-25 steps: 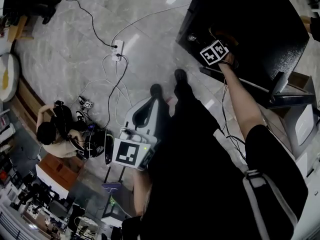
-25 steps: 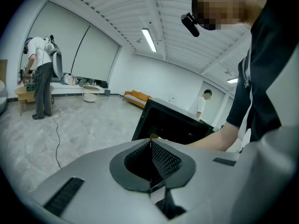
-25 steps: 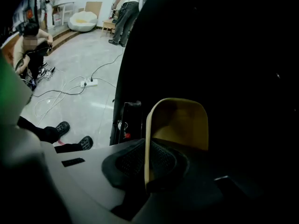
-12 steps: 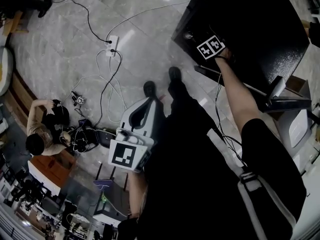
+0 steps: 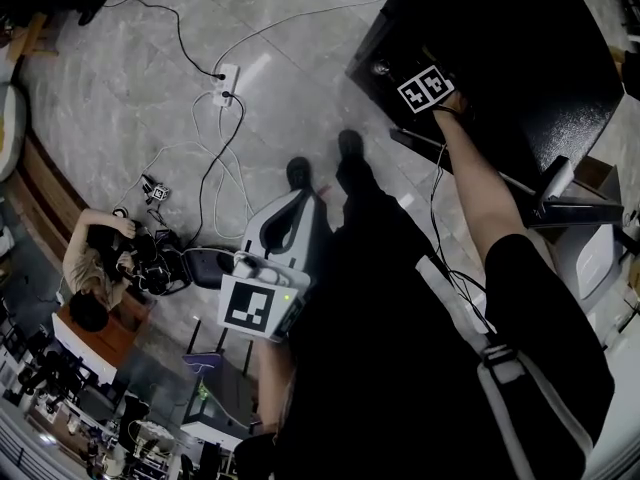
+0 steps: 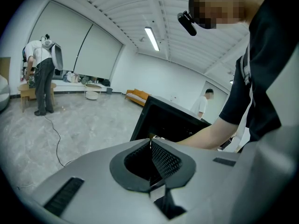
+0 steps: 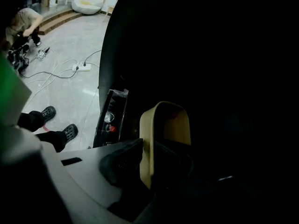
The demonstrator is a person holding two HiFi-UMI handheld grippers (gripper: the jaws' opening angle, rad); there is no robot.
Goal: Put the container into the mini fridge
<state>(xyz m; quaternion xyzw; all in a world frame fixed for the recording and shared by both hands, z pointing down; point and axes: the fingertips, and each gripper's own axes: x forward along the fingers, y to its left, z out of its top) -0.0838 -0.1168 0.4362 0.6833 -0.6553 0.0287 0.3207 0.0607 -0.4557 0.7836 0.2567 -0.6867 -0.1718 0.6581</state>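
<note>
The black mini fridge (image 5: 500, 58) stands on the floor at the upper right, and it also shows in the left gripper view (image 6: 163, 120). My right gripper (image 7: 145, 146) reaches into its dark inside. A beige open container (image 7: 166, 125) stands in there with one wall between the jaws, which are opening, the pads easing off the wall. In the head view only that gripper's marker cube (image 5: 425, 90) shows at the fridge mouth. My left gripper (image 5: 300, 200) hangs low beside my legs, away from the fridge, its jaws shut (image 6: 150, 141) with nothing between them.
A power strip with cables (image 5: 225, 73) lies on the marble floor to the left. A person crouches over gear at the left (image 5: 95, 268). My shoes (image 5: 300, 173) stand just before the fridge. Another person stands far off (image 6: 42, 73).
My right gripper has stayed at the fridge mouth, shifting only slightly. The left gripper hangs where it was. The crouching person at the left has moved.
</note>
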